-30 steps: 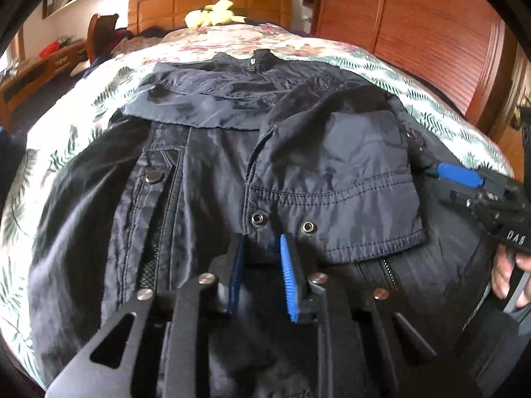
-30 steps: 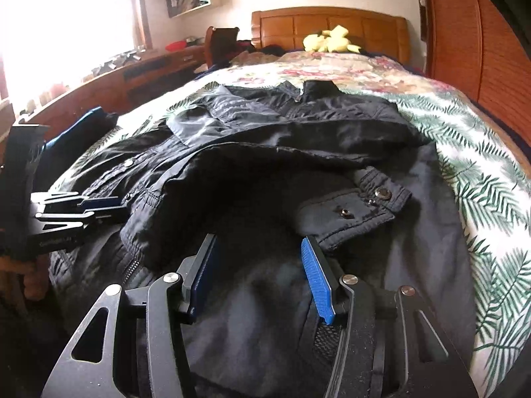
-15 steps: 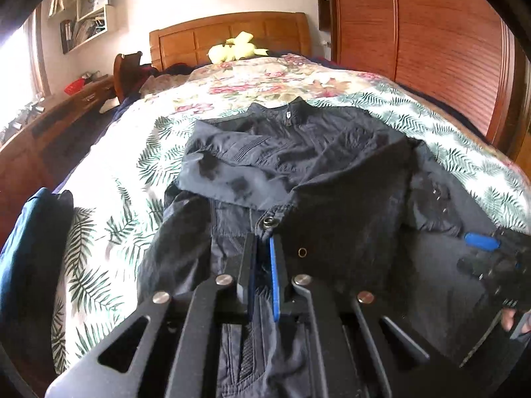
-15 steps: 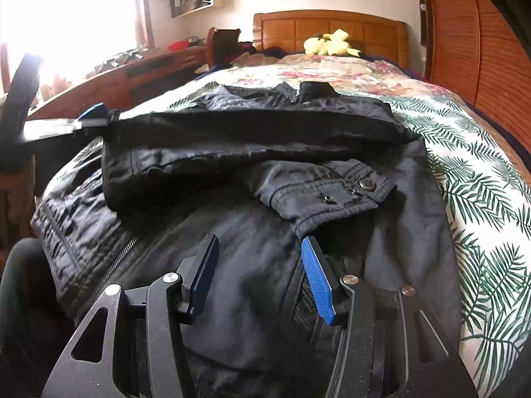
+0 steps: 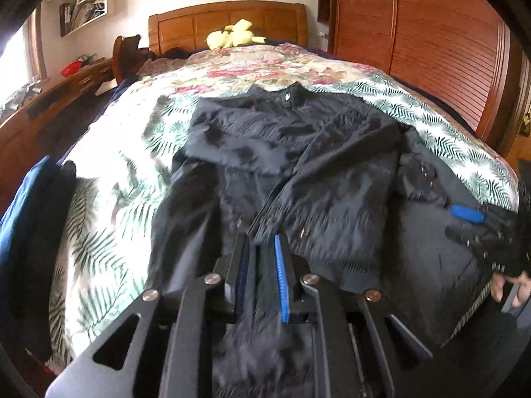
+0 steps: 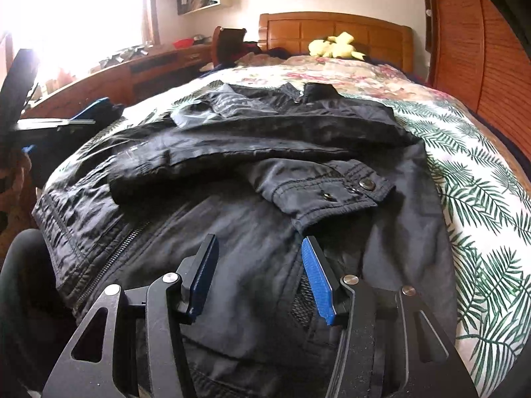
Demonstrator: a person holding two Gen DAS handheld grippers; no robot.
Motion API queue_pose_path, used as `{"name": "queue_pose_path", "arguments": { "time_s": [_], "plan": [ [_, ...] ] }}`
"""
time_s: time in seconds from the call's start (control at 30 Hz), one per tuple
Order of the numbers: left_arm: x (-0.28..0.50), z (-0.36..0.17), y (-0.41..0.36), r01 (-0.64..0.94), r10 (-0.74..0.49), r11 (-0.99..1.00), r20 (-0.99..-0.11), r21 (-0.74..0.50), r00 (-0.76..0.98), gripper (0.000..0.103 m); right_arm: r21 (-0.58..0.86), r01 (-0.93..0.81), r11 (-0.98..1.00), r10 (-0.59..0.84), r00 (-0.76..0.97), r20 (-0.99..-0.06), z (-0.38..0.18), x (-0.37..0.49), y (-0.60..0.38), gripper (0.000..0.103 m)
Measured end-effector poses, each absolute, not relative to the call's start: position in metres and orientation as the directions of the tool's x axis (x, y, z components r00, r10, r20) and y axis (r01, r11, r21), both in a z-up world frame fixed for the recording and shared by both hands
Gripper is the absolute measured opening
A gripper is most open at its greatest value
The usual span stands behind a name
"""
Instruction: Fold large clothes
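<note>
1. Jacket (image 5: 298, 152), dark and large, lies spread on the bed (image 5: 109, 179), its collar toward the wooden headboard (image 5: 229, 20) and its hem at the near edge.
2. Both sleeves are folded in across the jacket's chest; the cuff (image 6: 332, 192) with metal snaps lies on the front, just beyond the right gripper.
3. The left gripper (image 5: 262, 265) sits over the jacket's lower front. Its jaws stand only a narrow gap apart and have just been opening; dark cloth shows between the blue pads, but blur hides whether they pinch it.
4. The right gripper (image 6: 259, 272) hovers over the jacket's hem beside the zipper (image 6: 109, 258), jaws about half apart, with cloth lying under the gap and neither pad pressing on it.
5. In the left wrist view the right gripper appears at the jacket's right edge, with a person's fingers (image 5: 511, 285) behind it.
6. A yellow plush toy (image 5: 232, 34) rests against the headboard, far beyond the jacket's collar.
7. A blue folded garment (image 5: 23, 219) hangs at the bed's edge, left of the jacket.
8. A wooden louvred wardrobe (image 5: 431, 39) stands to the right of the jacket.
</note>
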State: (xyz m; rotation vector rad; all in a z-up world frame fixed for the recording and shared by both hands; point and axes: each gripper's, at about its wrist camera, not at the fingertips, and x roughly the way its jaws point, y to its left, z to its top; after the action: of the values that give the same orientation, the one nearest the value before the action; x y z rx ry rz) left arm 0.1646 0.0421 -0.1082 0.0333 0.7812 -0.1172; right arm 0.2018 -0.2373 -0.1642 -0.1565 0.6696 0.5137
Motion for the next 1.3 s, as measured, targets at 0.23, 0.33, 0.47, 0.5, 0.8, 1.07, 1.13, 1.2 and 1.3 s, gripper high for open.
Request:
{"name": "queue_pose_path", "arguments": {
  "time_s": [0.23,0.33,0.47,0.5,0.8,1.07,1.13,1.2,1.3],
  "plan": [
    [0.131,-0.124,0.074,0.061,-0.030,0.998,-0.728,0.016,0.685,0.015,-0.019,-0.527,0.849,0.395,0.660,-0.639,-0.170,0.201,-0.218,0.053],
    [0.121,-0.134,0.088,0.041,0.000,0.998,-0.746,0.037,0.666,0.015,-0.035,-0.533,0.845,0.389,0.658,-0.645,-0.173,0.200,-0.210,0.053],
    [0.112,-0.145,0.103,0.010,0.013,1.000,-0.757,0.026,0.654,0.016,-0.043,-0.535,0.844,0.382,0.655,-0.652,-0.177,0.203,-0.202,0.053],
    [0.110,-0.146,0.106,0.000,0.021,1.000,-0.756,0.027,0.654,0.016,-0.042,-0.534,0.844,0.381,0.654,-0.653,-0.177,0.205,-0.201,0.053],
    [0.110,-0.163,0.116,-0.015,0.014,1.000,-0.770,0.006,0.638,0.020,-0.045,-0.526,0.849,0.370,0.654,-0.660,-0.182,0.211,-0.198,0.054],
    [0.125,-0.173,0.120,-0.026,0.019,1.000,-0.783,0.004,0.621,0.032,-0.028,-0.517,0.856,0.375,0.656,-0.655,-0.181,0.212,-0.202,0.054],
    [0.128,-0.174,0.122,-0.031,0.023,1.000,-0.783,0.005,0.622,0.036,-0.005,-0.512,0.859,0.387,0.655,-0.650,-0.179,0.213,-0.207,0.055],
    [0.131,-0.175,0.125,-0.034,0.022,0.999,-0.783,0.001,0.622,0.038,-0.003,-0.500,0.866,0.380,0.663,-0.644,-0.176,0.213,-0.212,0.056],
    [0.133,-0.175,0.126,-0.029,0.020,1.000,-0.782,0.002,0.623,0.039,0.002,-0.476,0.879,0.366,0.674,-0.642,-0.169,0.212,-0.223,0.062]
  ]
}}
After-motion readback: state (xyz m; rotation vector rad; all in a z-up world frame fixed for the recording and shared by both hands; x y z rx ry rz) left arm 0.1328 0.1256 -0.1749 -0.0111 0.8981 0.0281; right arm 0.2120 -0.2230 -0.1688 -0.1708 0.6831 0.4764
